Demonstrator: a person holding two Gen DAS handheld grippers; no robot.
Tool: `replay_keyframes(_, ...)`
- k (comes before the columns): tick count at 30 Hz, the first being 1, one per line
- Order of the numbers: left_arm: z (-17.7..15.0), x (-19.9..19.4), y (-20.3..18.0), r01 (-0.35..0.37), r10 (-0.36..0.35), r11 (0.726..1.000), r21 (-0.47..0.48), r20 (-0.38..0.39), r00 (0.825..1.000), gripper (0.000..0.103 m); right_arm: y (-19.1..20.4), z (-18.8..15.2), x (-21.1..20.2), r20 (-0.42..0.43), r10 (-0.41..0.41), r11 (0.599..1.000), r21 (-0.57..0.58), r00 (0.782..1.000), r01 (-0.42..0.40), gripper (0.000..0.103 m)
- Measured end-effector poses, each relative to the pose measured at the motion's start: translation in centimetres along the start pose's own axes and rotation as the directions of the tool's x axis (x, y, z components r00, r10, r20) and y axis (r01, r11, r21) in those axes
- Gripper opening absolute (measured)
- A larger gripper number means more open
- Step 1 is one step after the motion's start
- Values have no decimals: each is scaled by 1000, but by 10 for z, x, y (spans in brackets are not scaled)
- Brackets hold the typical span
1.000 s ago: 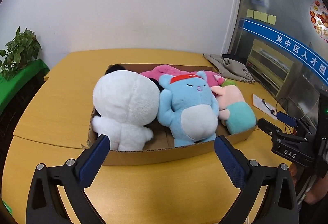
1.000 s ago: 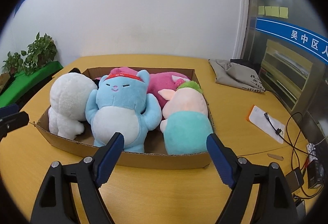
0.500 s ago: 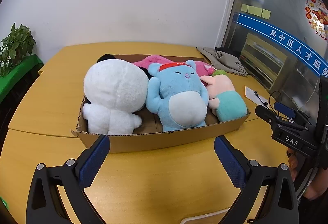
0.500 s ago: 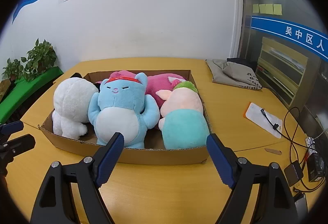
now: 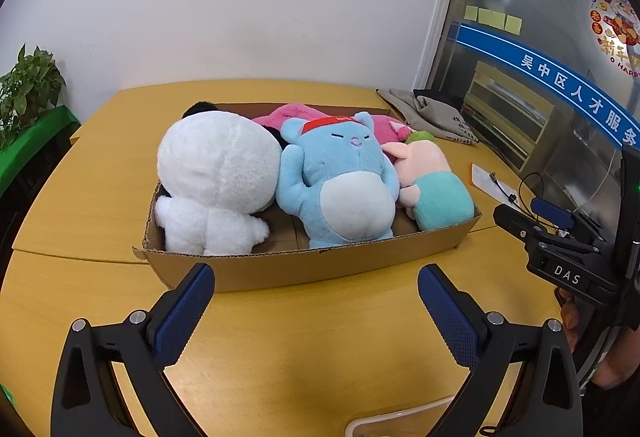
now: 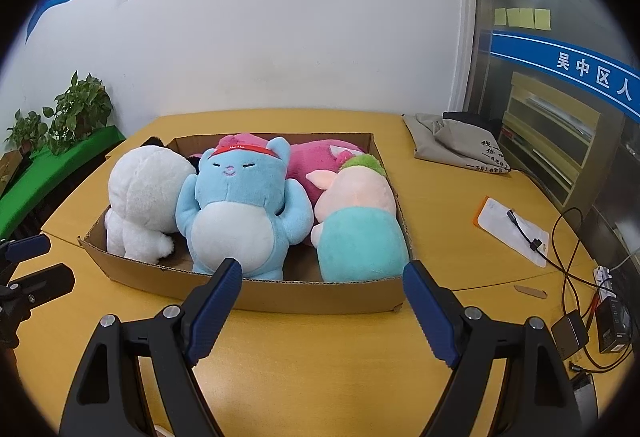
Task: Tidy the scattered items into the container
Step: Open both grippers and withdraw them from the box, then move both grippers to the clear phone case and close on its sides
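Shallow cardboard box [image 6: 320,297] mid-frame packed with white [image 6: 144,193], blue [image 6: 240,205], pink [image 6: 320,161] and teal-bodied plush toys [image 6: 360,237], "DAS" on right gripper [image 5: 536,217], both grippers wide, empty, left gripper [image 5: 316,301].

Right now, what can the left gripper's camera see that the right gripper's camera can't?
Only the left wrist view shows the round red New Year sticker on the glass and a person's hand holding the right gripper.

Only the right wrist view shows the tangled black cables and the white power strip.

Both show the brown cardboard box, the blue plush cat with a red headband and the fluffy white plush.
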State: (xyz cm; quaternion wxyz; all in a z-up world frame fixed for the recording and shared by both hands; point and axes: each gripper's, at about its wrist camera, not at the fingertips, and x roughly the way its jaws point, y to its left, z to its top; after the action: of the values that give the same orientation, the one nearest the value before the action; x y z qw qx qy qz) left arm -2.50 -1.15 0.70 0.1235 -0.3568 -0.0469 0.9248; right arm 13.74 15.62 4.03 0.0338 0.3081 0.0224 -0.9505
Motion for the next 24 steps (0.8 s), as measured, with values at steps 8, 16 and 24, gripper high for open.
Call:
replay_keyframes(8,-26,-4,7,35,-34,999,13,-66,997,103,-7,-20,-15,-11,23,1000,-17,1000,-24,83)
replay_keyframes(16,-94,19,3,118,-90,990,81,-291,952,103,-11,-126,-14,-282,54,997,-41,958,-68,83)
replay_keyframes(24,-134,47,-15,232,-161,967,109,-447,880,96,10,-180,-20,-400,164,978,-56,902,-203,81)
